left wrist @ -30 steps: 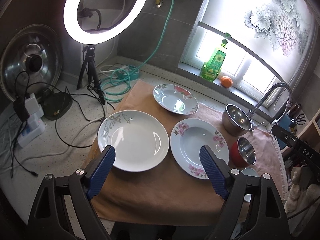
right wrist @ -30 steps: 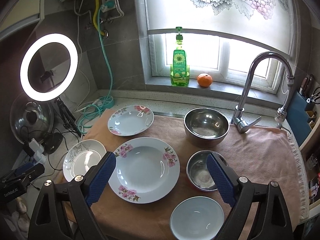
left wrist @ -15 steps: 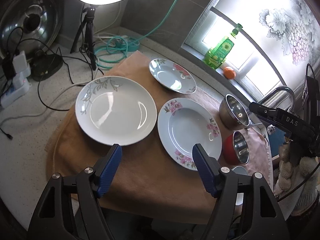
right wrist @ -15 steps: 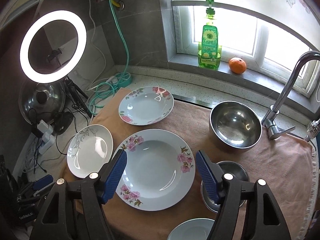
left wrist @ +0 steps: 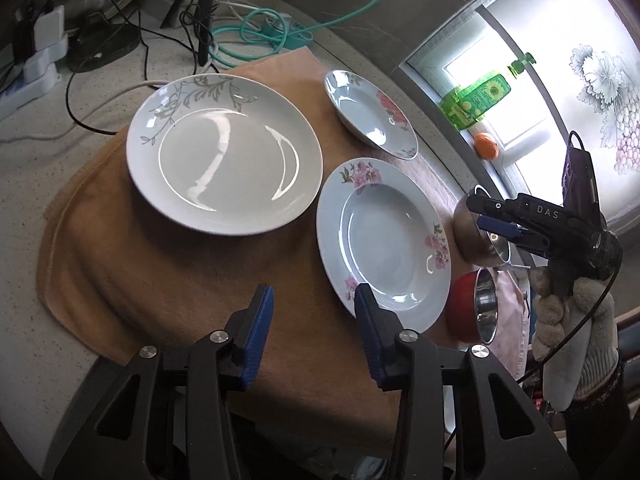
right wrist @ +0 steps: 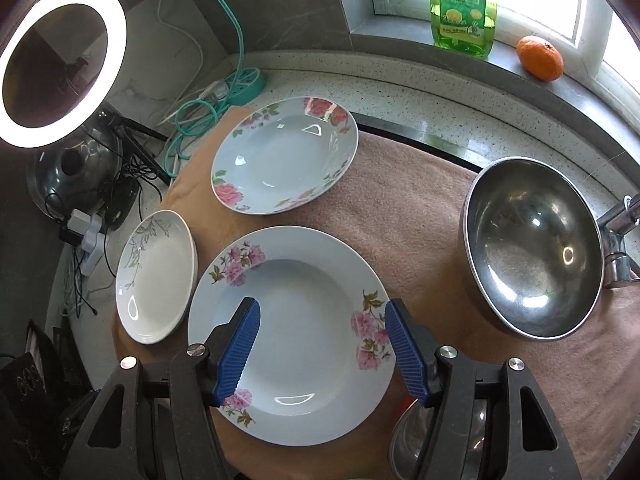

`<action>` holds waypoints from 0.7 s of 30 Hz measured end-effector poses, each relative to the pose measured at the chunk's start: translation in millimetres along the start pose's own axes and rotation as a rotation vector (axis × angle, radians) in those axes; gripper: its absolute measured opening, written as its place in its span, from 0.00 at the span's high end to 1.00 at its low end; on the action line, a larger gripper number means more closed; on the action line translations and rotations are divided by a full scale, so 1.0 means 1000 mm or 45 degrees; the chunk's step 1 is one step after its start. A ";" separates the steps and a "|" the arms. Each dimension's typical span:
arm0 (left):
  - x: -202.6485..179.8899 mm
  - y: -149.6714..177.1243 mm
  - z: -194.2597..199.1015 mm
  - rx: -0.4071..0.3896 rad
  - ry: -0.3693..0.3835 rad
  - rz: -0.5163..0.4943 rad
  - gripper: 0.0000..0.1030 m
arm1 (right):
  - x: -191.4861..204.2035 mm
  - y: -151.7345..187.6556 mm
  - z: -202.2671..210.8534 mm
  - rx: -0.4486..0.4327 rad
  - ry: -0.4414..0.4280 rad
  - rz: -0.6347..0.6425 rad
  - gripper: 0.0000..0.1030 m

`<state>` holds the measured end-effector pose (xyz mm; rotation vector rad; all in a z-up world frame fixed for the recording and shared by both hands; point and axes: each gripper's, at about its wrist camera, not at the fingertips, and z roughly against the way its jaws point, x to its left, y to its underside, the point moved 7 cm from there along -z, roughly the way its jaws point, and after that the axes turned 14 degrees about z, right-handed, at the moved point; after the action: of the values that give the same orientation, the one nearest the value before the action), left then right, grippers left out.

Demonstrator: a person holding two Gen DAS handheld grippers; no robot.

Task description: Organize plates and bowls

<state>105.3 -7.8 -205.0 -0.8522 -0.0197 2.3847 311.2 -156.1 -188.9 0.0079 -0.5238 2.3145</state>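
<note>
Three plates are laid on a brown towel [left wrist: 132, 280]: a white plate [left wrist: 224, 154] with a grey leaf print at the left, a pink-flowered plate [right wrist: 288, 312] in the middle, and a rose-rimmed plate [right wrist: 286, 154] behind it, nearer the window. A large steel bowl [right wrist: 534, 258] is set to the right, near the tap, and a smaller red bowl [left wrist: 474, 306] is seen nearer the front. The left gripper [left wrist: 314, 334] is held over bare towel, its jaws closing — nothing is caught between them. The right gripper [right wrist: 322, 346] is held above the pink-flowered plate, jaws closing too, with no sign of the plate being pinched.
</note>
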 end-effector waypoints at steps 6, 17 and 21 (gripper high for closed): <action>-0.003 0.003 -0.014 0.024 -0.005 0.040 0.66 | -0.015 -0.002 -0.019 0.057 -0.039 0.014 0.62; -0.005 0.021 -0.044 0.124 -0.029 0.069 0.67 | -0.032 0.000 -0.039 0.117 -0.082 0.024 0.68; -0.006 0.015 -0.048 0.115 -0.031 0.089 0.66 | -0.035 0.002 -0.047 0.127 -0.104 0.001 0.69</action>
<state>128.5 -32.1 -242.5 -0.7931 0.1087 2.4410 341.6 -163.4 -237.8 0.1511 -0.4489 2.3465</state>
